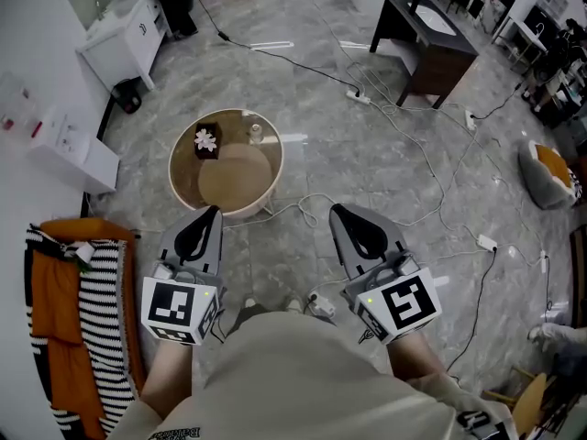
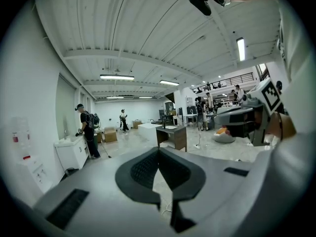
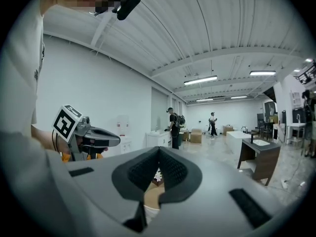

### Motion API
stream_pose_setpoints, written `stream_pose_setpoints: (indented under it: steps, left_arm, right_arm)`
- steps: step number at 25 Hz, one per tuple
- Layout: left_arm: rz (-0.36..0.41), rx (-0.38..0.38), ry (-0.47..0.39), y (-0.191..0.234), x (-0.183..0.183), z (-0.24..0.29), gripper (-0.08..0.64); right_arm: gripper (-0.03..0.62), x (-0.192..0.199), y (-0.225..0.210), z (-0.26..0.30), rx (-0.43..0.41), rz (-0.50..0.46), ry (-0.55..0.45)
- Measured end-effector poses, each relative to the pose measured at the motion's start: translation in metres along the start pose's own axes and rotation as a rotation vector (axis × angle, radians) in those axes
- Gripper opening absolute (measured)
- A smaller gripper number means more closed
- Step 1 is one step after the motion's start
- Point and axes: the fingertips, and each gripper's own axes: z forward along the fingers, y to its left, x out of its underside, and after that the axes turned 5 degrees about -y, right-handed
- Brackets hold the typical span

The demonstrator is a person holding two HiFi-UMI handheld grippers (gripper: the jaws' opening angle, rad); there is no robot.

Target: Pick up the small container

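Left gripper (image 1: pixel 213 214) and right gripper (image 1: pixel 339 211) hang low at 6 o'clock, fingers of both pressed together and empty; small container (image 1: pixel 255 134) stands at 1 o'clock on the round surface (image 1: pixel 176 174) ahead, untouched, so approach is pending; judged next: carry one gripper forward, spread its fingers.

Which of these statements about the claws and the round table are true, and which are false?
1. The left claw and the right claw are both shut. True.
2. The small container stands on the round table. True.
3. The right claw holds the small container. False: it is empty, away from the table.
4. The dark box lies on the floor. False: it stands on the table, beside the container.
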Motion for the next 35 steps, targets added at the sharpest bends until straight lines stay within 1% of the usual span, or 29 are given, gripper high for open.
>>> stream_pose_setpoints:
  steps: [8,14,17,21,25,30,35]
  left_arm:
    - [-0.001,-0.027,0.029,-0.004,0.006,0.0,0.006]
    - [0.002,-0.037,0.02,0.002,0.008,0.007,0.006]
    - [0.018,-0.048,0.025,0.01,0.01,0.014,0.006]
    - [0.017,-0.033,0.036,0.02,0.015,0.028,0.006]
    - [0.014,-0.028,0.042,0.038,0.017,0.044,0.006]
    - [0.019,-0.037,0.05,0.074,0.022,0.07,0.006]
    - [0.0,-0.009,0.057,0.108,0.027,0.098,0.006]
  right_arm:
    - [-0.005,0.008,-0.008,-0.002,-0.02,-0.045,0.031]
    - [-0.005,0.009,-0.004,0.01,-0.034,-0.022,0.016]
    - [-0.005,0.008,-0.003,0.02,-0.034,-0.013,0.008]
    - [-0.005,0.017,-0.007,0.035,-0.034,-0.017,0.028]
    - [-0.005,0.025,-0.01,0.057,-0.047,-0.022,0.052]
    - [-0.005,0.028,-0.017,0.1,-0.048,-0.034,0.07]
    - [-0.005,0.03,-0.024,0.146,-0.035,-0.027,0.091]
